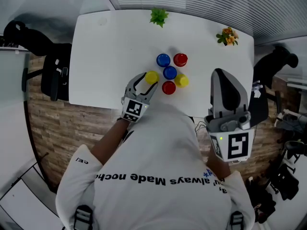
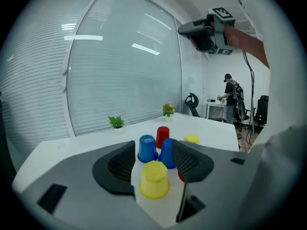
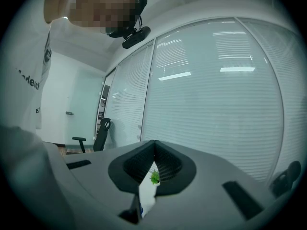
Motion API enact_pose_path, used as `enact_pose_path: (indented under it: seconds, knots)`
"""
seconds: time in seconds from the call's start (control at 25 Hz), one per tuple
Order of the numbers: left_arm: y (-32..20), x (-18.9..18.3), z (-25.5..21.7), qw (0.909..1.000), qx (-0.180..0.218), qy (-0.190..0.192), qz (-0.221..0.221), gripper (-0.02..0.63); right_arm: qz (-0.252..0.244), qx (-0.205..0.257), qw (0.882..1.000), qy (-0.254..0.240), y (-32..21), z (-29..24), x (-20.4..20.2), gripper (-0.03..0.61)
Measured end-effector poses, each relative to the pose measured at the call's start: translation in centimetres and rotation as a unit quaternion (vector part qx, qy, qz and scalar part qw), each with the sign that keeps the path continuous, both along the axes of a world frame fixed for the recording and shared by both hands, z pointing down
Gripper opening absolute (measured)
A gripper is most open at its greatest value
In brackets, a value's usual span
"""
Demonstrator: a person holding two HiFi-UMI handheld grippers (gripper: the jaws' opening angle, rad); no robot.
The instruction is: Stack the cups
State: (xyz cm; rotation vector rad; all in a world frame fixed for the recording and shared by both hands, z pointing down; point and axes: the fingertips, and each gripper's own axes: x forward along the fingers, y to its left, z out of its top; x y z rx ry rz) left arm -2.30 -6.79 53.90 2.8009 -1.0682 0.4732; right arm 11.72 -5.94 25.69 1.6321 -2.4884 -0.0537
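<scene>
Six upside-down cups stand close together on the white table (image 1: 96, 56): a blue cup (image 1: 163, 60), a red cup (image 1: 180, 59), a second blue cup (image 1: 170, 72), a yellow cup (image 1: 181, 81), a second red cup (image 1: 168, 87) and a nearer yellow cup (image 1: 151, 77). My left gripper (image 1: 144, 83) is open around that nearer yellow cup (image 2: 154, 178), which stands on the table between the jaws with gaps on both sides. My right gripper (image 1: 223, 78) is shut and empty, held up over the table's near right edge, away from the cups. In its own view the right gripper (image 3: 154, 150) points over the table towards the window blinds.
A small green plant (image 1: 159, 17) and a pot of orange flowers (image 1: 227, 36) stand at the table's far edge. An office chair (image 1: 53, 75) is beside the table's left end. A person (image 2: 232, 97) stands far off at another desk.
</scene>
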Motion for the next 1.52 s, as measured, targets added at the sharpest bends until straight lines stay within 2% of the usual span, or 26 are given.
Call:
enact_pose_path:
  seconds: [0.28, 0.48, 0.64, 0.72, 0.96, 1.52]
  knots:
    - [0.3, -0.2, 6.8, 0.9985, -0.041, -0.037, 0.006, 0.275, 0.002, -0.004, 1.0, 0.001, 0.0, 0.3, -0.1, 0.008]
    - [0.1, -0.2, 9.3, 0.9982, -0.037, -0.046, 0.007, 0.275, 0.006, -0.006, 1.0, 0.002, 0.3, 0.4, 0.0, 0.008]
    - [-0.5, -0.2, 9.5, 0.9984, -0.024, -0.05, 0.004, 0.273, 0.01, -0.009, 1.0, 0.003, 0.4, 0.6, 0.1, 0.008]
    - [-0.5, -0.2, 9.5, 0.9985, -0.021, -0.051, 0.004, 0.252, 0.011, -0.01, 1.0, 0.002, 0.5, 0.7, 0.2, 0.008]
    - [0.1, -0.5, 8.2, 0.9987, -0.018, -0.047, 0.011, 0.245, 0.013, -0.008, 1.0, 0.0, 0.7, 0.7, 0.3, 0.007]
    - [-1.1, 1.5, -0.9, 0.9996, 0.004, -0.008, 0.026, 0.246, 0.012, -0.008, 1.0, -0.006, 0.8, 0.7, 0.3, 0.006]
